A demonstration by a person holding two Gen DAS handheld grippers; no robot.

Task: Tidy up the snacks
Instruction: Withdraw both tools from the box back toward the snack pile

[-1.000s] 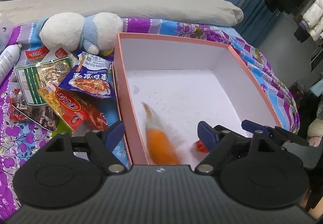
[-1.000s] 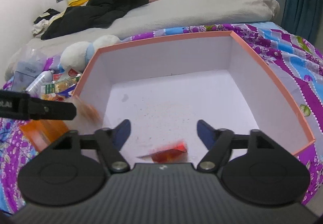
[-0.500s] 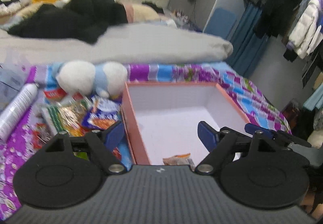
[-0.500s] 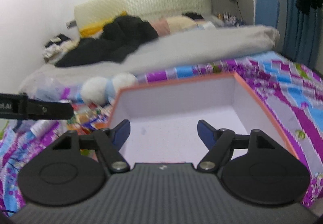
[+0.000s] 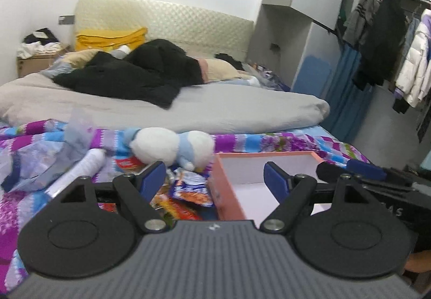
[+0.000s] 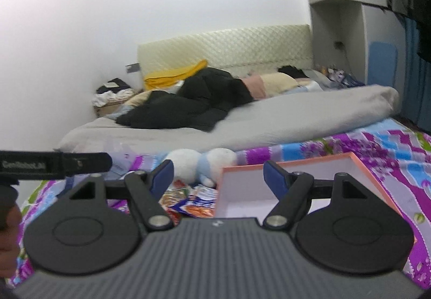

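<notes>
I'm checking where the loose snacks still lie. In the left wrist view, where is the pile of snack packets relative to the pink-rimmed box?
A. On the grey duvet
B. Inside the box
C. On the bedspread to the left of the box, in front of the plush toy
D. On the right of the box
C: the snack packets lie on the patterned bedspread, left of the box and just in front of the plush toy.

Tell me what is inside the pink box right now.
Only the pink box far white wall and a strip of bare floor show. The near floor is hidden behind the left gripper, so any snacks there cannot be seen.
</notes>
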